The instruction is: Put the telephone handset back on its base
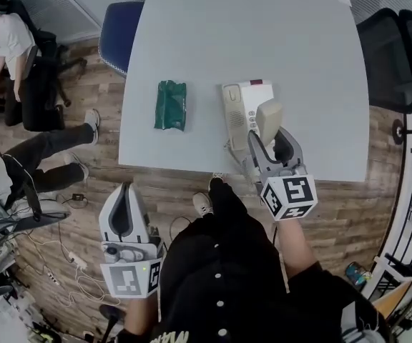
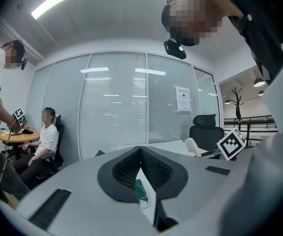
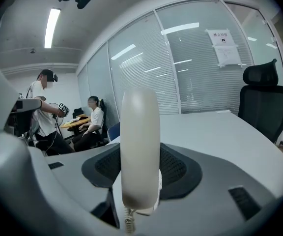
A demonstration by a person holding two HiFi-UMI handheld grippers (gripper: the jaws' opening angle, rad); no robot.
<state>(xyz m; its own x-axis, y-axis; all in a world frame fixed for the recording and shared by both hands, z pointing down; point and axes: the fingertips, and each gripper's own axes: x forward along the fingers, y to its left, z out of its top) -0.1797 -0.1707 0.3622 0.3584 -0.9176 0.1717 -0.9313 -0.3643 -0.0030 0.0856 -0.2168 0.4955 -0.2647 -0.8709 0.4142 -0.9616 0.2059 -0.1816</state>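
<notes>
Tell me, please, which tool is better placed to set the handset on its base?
The right one. The right tool is shut on the handset and hovers close by the base on the table. The left tool is shut, empty, and held off the table's near edge.

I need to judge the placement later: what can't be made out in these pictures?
Head view: the handset and right gripper cover the right part of the base.
Right gripper view: the bottom edge cuts off the cord.
Head view: print on the packet is too small to read.
</notes>
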